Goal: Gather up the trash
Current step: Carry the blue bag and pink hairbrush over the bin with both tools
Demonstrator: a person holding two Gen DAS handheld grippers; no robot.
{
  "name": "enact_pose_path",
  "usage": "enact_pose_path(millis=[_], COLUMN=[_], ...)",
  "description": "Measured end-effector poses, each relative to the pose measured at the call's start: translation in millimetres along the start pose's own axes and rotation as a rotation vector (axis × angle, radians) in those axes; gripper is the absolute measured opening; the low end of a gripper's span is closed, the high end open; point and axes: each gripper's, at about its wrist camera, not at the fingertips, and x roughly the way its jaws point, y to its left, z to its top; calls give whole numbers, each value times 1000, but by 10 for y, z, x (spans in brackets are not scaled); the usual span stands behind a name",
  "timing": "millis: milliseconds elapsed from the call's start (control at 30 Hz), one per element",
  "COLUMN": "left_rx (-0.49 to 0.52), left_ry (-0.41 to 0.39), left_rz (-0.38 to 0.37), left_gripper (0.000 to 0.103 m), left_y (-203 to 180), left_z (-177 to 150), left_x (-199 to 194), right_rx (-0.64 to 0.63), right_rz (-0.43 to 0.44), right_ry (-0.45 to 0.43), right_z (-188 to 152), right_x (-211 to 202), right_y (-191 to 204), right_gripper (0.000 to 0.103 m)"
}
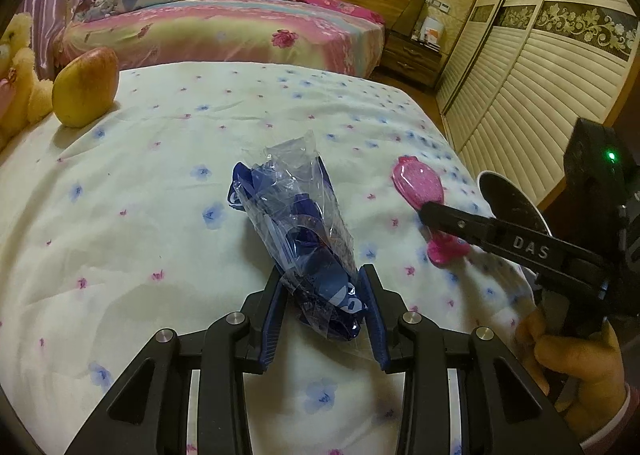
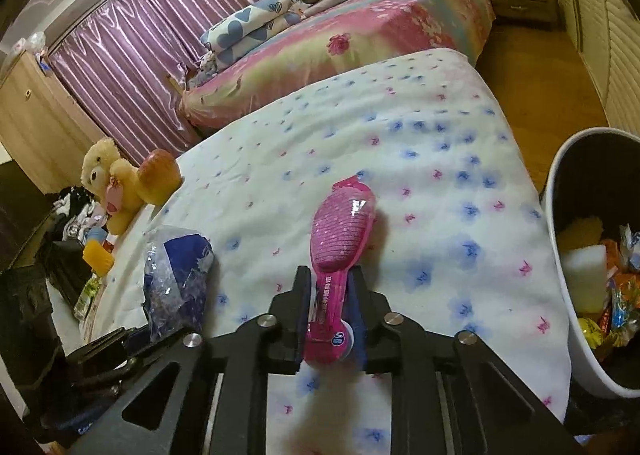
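Your left gripper (image 1: 324, 311) has its jaws closed on the blue plastic bag (image 1: 296, 231) lying on the bed (image 1: 160, 183). Your right gripper (image 2: 332, 311) grips the pink wrapper (image 2: 340, 239) beside the bin (image 2: 568, 295).

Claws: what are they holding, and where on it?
Left claw pinches the blue plastic wrapper at its near end. Right claw pinches the pink packet by its narrow lower part.
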Motion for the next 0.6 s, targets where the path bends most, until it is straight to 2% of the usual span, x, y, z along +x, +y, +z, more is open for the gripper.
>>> enact_pose_path(millis=[67, 133, 333, 600], left_rx=[2, 4, 32, 93], left_ry=[-1, -3, -6, 7], left_rz=[-1, -4, -27, -76], left_gripper=[35, 35, 35, 35], left_y=[-11, -21, -120, -408], left_z=[-5, -12, -14, -32], left_x=[-10, -21, -37, 16], right_rx=[-13, -36, -22, 35], right_rz=[-12, -31, -9, -13], right_ry=[-2, -2, -49, -116], right_z=[3, 3, -52, -147], right_x=[10, 8, -171, -559], right_y=[19, 48, 26, -176], right_gripper=[19, 12, 4, 4])
